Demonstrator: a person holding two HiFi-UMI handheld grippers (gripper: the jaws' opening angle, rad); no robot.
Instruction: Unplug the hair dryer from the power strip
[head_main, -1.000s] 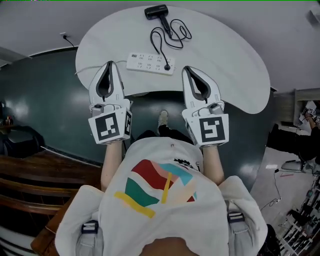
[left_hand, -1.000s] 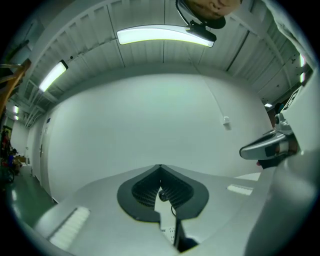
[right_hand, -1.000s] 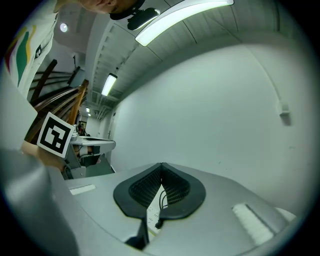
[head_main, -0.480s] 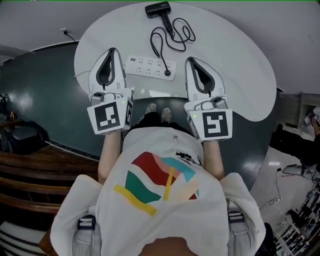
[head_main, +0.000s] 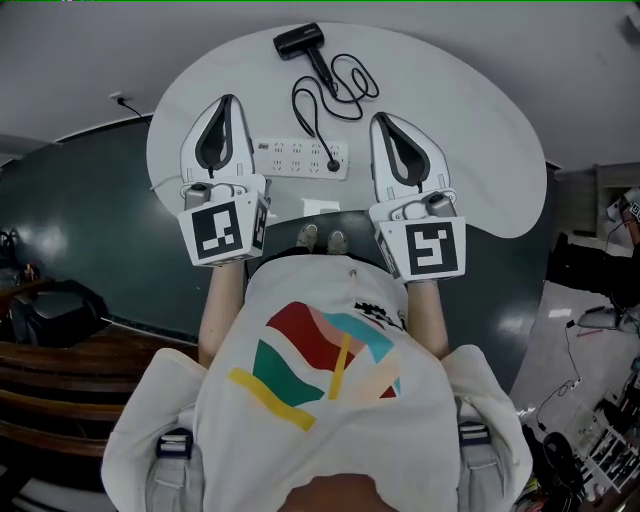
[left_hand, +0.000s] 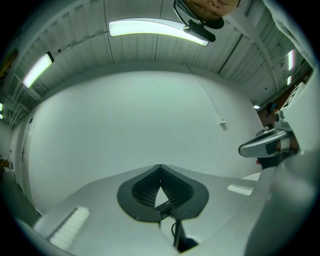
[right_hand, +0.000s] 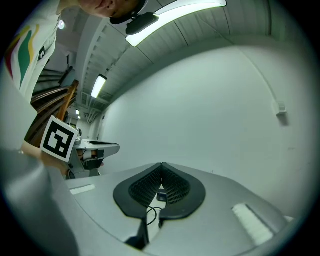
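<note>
1. Black plastic and T-shaped, the hair dryer lies flat at the table's 12 o'clock edge, on the side far from me.
2. Its thin black cord runs toward 6 o'clock in loose loops. It ends in a plug seated in the right end of the power strip.
3. That strip is a long white bar with rows of sockets, lying flat near the table's 6 o'clock edge.
4. The table is smooth, white and rounded.
5. My left gripper is at the strip's 9 o'clock. Its ribbed dark pads are pressed together with nothing between them.
6. My right gripper is at the strip's 3 o'clock, near the plug end. Its pads are likewise closed tip to tip and empty.
7. Both grippers have pale grey teardrop shells.
8. Glossy dark green floor lies beneath the table.
</note>
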